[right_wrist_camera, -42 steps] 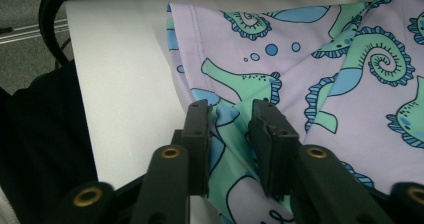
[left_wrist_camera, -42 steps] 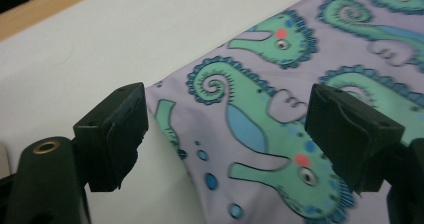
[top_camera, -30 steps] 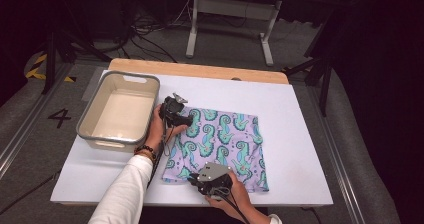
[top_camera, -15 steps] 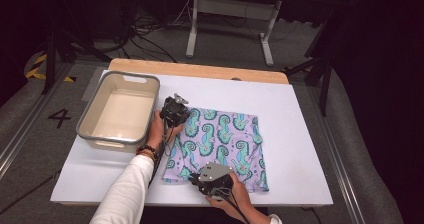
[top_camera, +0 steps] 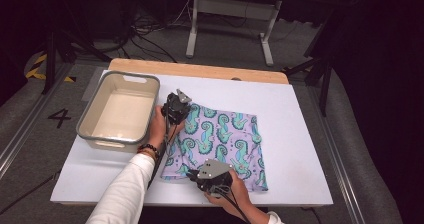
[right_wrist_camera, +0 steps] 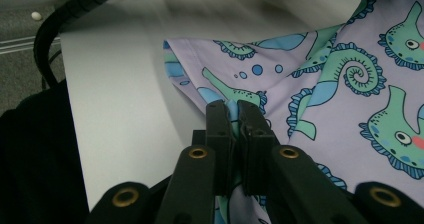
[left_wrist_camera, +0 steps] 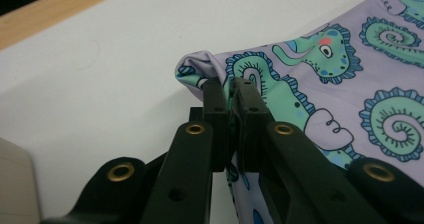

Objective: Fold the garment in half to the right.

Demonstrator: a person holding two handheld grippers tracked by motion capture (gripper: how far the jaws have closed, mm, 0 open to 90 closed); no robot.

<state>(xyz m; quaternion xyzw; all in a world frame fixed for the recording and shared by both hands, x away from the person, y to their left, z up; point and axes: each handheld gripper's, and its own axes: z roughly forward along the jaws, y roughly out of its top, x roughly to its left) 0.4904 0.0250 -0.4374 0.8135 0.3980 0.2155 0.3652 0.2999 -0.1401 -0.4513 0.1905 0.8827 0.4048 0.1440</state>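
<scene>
**Both grippers now clamped on the seahorse cloth**

Counter: white top, wooden strip along the far edge. It carries the cloth and one bin.

Cloth: lilac fabric printed with teal seahorses, lying mostly flat at mid-counter, just right of the bin. Its far-left corner is bunched and looks slightly raised off the surface; the near-left corner is puckered too.

Bin: grey-rimmed, cream inside, on the left part of the counter. Nothing lies in it. The cloth is wholly outside it, close to its right wall but not touching, as far as I can tell.

Left gripper: the change. A second ago its jaws stood open over the far-left corner; they have just been closing and are now clenched on a fold of that corner, seen pinched between the pads.

Right gripper: clenched on the near-left corner as before, fabric caught between its pads.

Reading: with two corners of the left edge gripped, the cloth looks ready to be lifted, for a fold or a move toward the bin; which, I cannot tell.
</scene>
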